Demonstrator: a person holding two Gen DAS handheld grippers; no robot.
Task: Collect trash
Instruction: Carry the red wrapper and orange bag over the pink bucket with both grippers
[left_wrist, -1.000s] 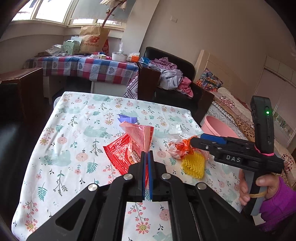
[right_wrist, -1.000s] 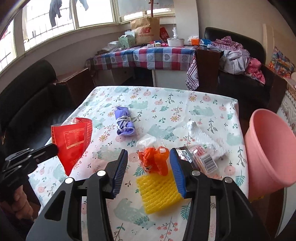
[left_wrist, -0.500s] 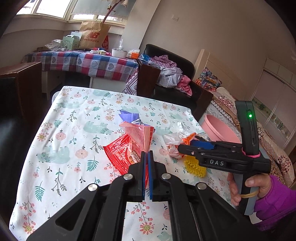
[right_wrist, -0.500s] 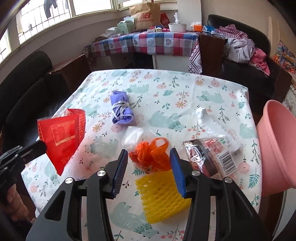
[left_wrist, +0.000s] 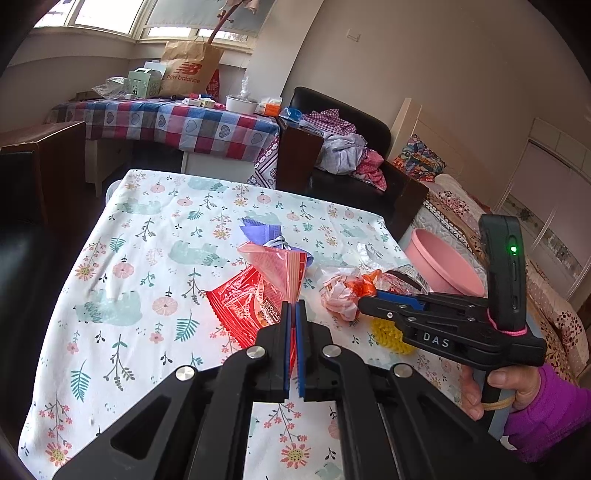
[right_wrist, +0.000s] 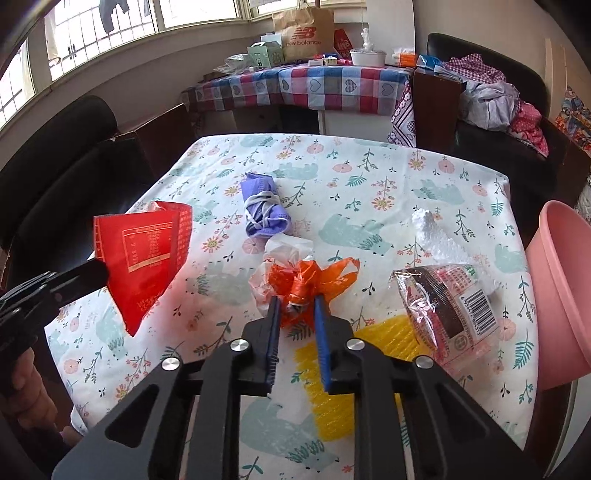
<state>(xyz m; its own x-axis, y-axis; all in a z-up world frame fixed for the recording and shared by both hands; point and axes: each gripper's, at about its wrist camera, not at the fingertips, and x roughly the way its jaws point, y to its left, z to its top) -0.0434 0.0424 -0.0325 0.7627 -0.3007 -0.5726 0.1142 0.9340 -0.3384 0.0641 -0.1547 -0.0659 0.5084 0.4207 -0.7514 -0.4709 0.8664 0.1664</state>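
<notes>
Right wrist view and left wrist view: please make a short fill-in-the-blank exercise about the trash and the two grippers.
1. The left gripper holds a ____ snack wrapper.
2. The right gripper, whose jaws have just been closing, pinches the knotted ____ plastic bag.
3. The rolled face mask on the table is ____.
4. The bucket beside the table is ____.

Missing words: red; orange; purple; pink

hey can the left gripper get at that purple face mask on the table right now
Probably not as things stand. The left gripper is shut on the red snack wrapper, so its jaws are occupied. The purple face mask lies unobstructed on the tablecloth, so reaching it looks possible; gripping it needs the wrapper dropped first.
</notes>
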